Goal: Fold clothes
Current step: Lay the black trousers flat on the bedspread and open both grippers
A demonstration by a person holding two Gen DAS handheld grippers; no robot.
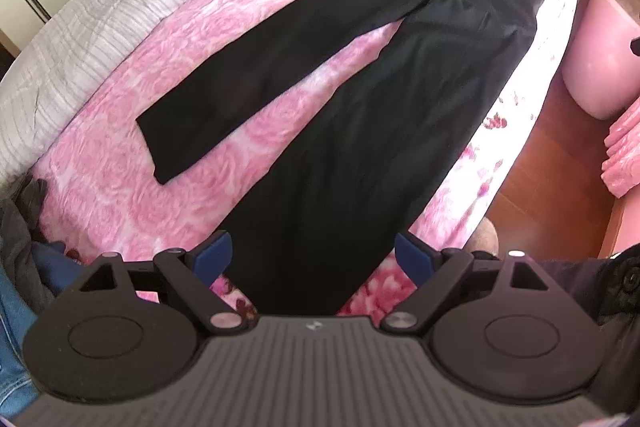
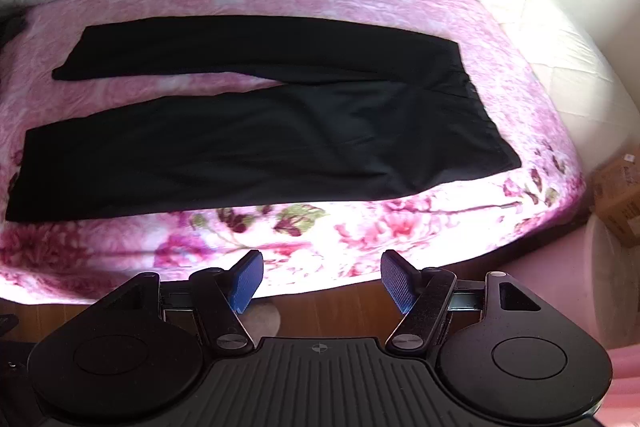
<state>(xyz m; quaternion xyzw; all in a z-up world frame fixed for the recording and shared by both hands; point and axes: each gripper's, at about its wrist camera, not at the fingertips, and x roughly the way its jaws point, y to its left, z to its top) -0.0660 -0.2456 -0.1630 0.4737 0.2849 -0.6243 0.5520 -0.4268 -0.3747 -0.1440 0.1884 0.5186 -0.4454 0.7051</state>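
Both tongs (left [image 1: 313, 254], right [image 2: 322, 277]) gape near flat trousers [image 2: 248, 143].

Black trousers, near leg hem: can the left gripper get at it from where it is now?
Probably yes. The left gripper is open right above the near leg of the black trousers, which lie flat on the pink floral bedspread, nothing lying over them.

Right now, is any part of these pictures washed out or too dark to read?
Left wrist view: glare bleaches the top left corner, and the black trousers show few folds. Right wrist view: the floral blanket edge is overexposed, and the trousers read nearly flat black.
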